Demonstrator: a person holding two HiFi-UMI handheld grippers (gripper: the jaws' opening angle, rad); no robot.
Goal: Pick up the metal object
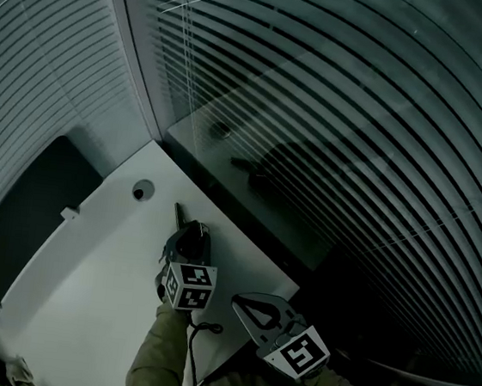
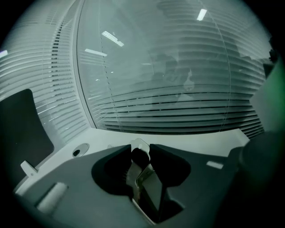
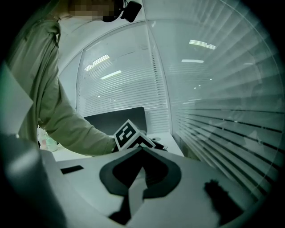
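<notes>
The metal object (image 1: 178, 214) is a thin dark strip that pokes out ahead of my left gripper (image 1: 184, 229) on the white table (image 1: 82, 299). In the left gripper view it is a shiny folded plate (image 2: 143, 171) with a rounded tab. It stands between the jaws of the left gripper (image 2: 141, 154), and both jaws lie against it. My right gripper (image 1: 239, 303) hovers to the right over the table's near edge, with its tips together and nothing in them. The right gripper view shows those tips (image 3: 142, 150) meeting, with the left gripper's marker cube (image 3: 129, 133) beyond.
A round cable hole (image 1: 141, 191) sits in the table near its far corner. Glass walls with slatted blinds (image 1: 337, 112) close off the far and right sides. A dark chair back (image 1: 13, 222) stands at the left edge. A thin cable (image 1: 198, 339) trails beside the green sleeve (image 1: 157, 364).
</notes>
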